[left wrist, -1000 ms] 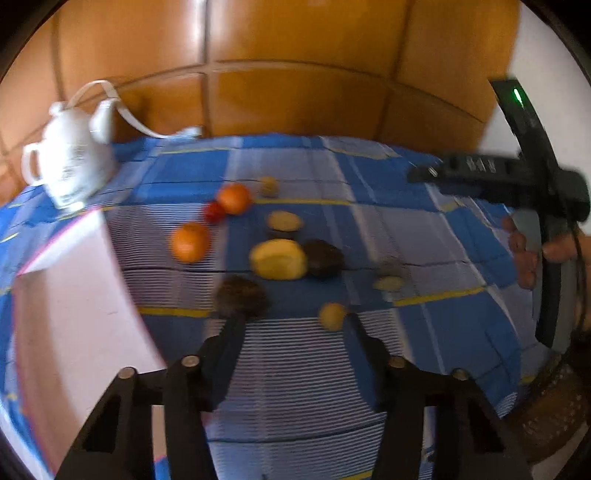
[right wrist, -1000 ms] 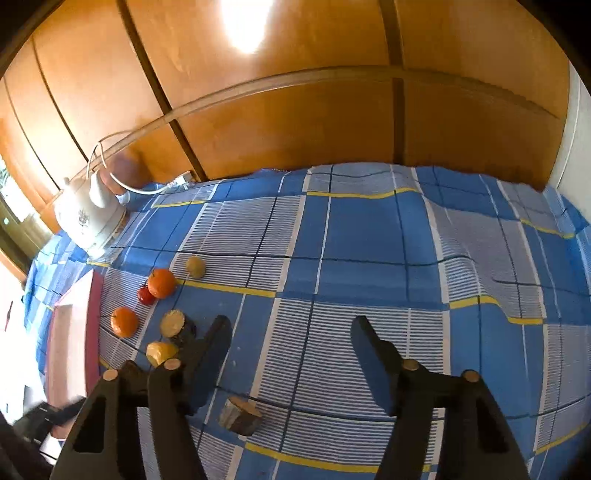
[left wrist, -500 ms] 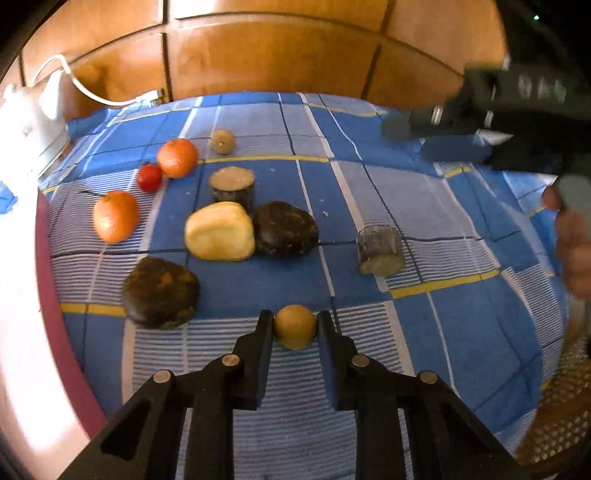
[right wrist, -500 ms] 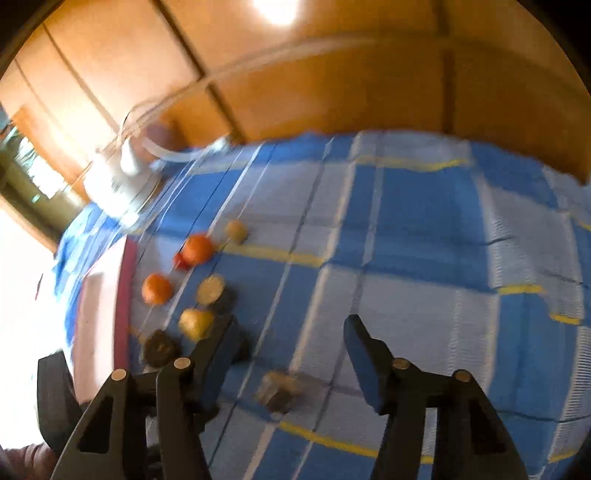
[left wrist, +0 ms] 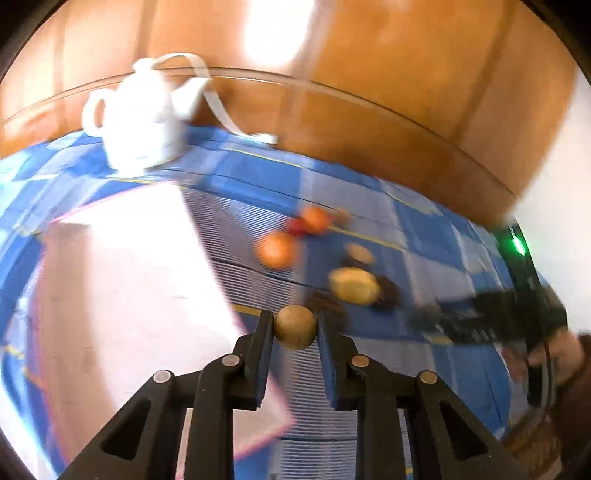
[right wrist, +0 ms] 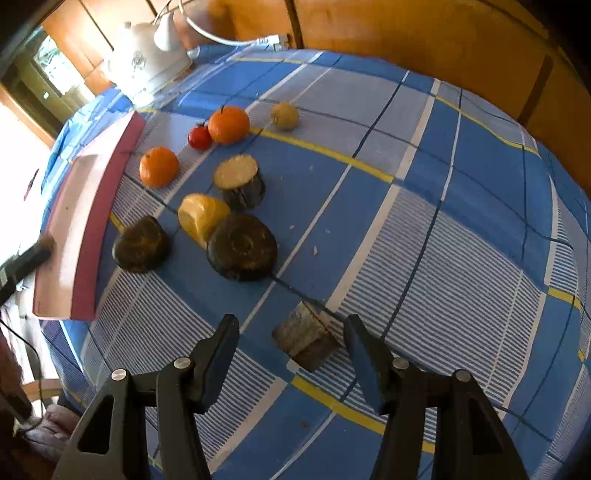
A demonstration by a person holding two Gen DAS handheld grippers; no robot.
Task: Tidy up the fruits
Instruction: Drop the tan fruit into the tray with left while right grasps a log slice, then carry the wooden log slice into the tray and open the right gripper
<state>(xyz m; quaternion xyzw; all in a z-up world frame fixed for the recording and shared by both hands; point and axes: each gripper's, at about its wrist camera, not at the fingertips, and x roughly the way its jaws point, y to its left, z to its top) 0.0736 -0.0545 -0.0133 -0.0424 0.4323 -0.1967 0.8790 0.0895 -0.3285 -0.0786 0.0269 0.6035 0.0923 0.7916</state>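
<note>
My left gripper [left wrist: 294, 325] is shut on a small round tan fruit [left wrist: 295, 326], held above the cloth beside the pink tray [left wrist: 122, 288]; this view is blurred. My right gripper [right wrist: 291, 328] points down with open jaws astride a small cut brown chunk [right wrist: 304, 339], which lies nearer the right finger. Beyond it lie a dark round piece [right wrist: 242, 251], a yellow fruit [right wrist: 201, 219], a second dark piece [right wrist: 141, 248], a pale-topped stump [right wrist: 240, 181], two oranges [right wrist: 229, 124] [right wrist: 159, 166], a tomato [right wrist: 200, 137] and a small greenish fruit [right wrist: 284, 116].
A blue checked cloth [right wrist: 461, 229] covers the table. The pink tray [right wrist: 88, 206] sits along its left side. A white kettle [right wrist: 147, 62] with a cord stands at the back left. Wooden panels [right wrist: 406, 33] rise behind. A hand shows at the left wrist view's right edge.
The left gripper closed on the small tan fruit and carried it up and left, toward the tray. The right gripper dropped down over the cut chunk and narrowed slightly.
</note>
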